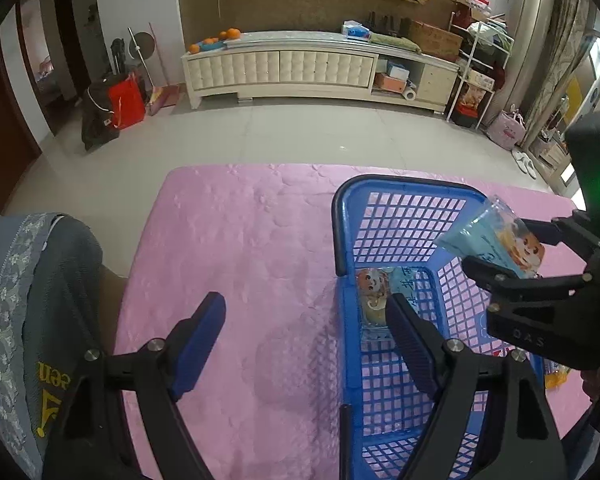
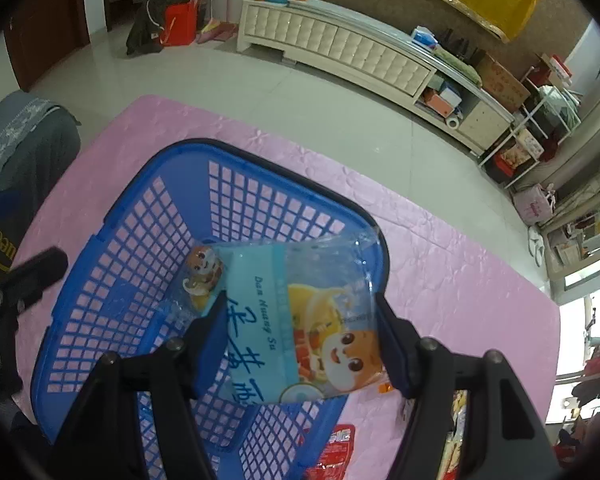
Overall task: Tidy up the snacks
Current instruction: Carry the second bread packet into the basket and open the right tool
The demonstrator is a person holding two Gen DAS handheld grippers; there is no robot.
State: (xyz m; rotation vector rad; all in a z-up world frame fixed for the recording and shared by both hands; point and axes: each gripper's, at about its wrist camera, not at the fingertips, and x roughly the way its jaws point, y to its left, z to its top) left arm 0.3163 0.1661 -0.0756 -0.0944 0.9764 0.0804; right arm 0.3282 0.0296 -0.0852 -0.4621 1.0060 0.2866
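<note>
Fingers of the right gripper clamp a light-blue snack packet by its two side edges; the packet shows a cartoon animal and blue lettering, and its clear sealed end points away from the camera. In the left wrist view the same packet hangs tilted above the right-hand side of the blue basket, with the right gripper closed around it. The packet sits over the basket's open top, above the mesh floor and not resting on it. A second packet of the same kind lies flat on the basket floor near the far left corner. The left gripper stands spread with nothing between its pads: one finger is over the pink tablecloth, the other is over the basket interior. The basket rests on the pink cloth. A red packet lies on the cloth just beside the basket's near wall. A chair draped in grey fabric stands at the table's left edge.
</note>
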